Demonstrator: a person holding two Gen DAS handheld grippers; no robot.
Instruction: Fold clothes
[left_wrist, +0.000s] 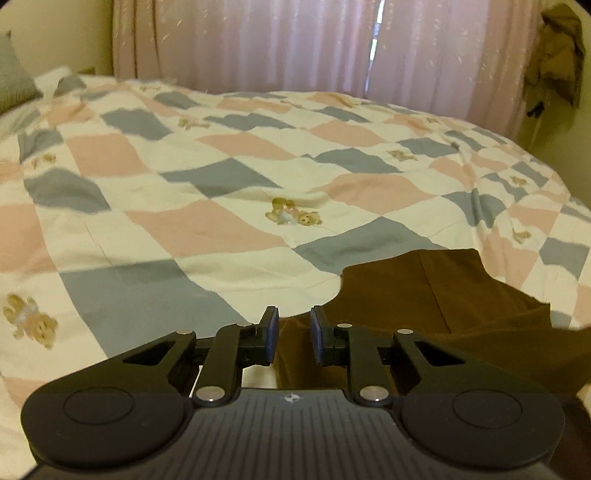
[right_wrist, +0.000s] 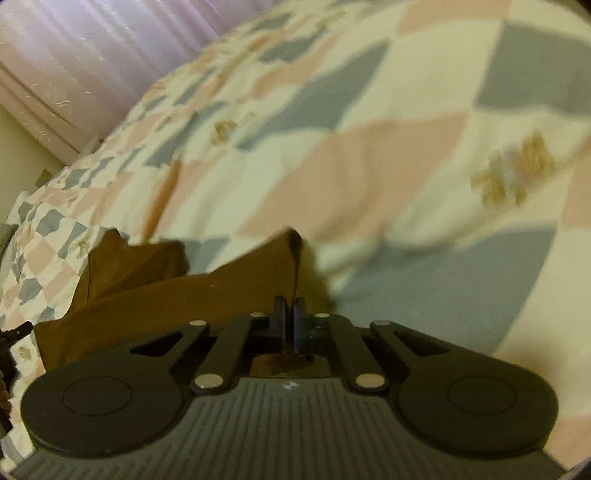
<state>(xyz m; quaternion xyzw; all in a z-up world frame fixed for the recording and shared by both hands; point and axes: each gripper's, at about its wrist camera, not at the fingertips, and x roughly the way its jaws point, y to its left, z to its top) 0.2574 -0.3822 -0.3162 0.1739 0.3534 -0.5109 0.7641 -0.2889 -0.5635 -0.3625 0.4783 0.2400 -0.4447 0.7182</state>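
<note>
A brown garment (left_wrist: 443, 306) lies on the bed at the lower right of the left wrist view. My left gripper (left_wrist: 292, 334) is open, its jaws apart over the garment's near left edge, with brown cloth showing between and below them. In the right wrist view the same brown garment (right_wrist: 177, 295) stretches to the left. My right gripper (right_wrist: 290, 325) is shut on the garment's edge, which rises in a raised corner (right_wrist: 291, 243) just above the fingers. This view is blurred.
The bed is covered by a checkered quilt (left_wrist: 207, 192) in pink, grey and cream with teddy bear prints. Pink curtains (left_wrist: 295, 40) hang behind the bed. A dark olive garment (left_wrist: 557, 55) hangs at the far right. A grey pillow (left_wrist: 14, 77) sits at far left.
</note>
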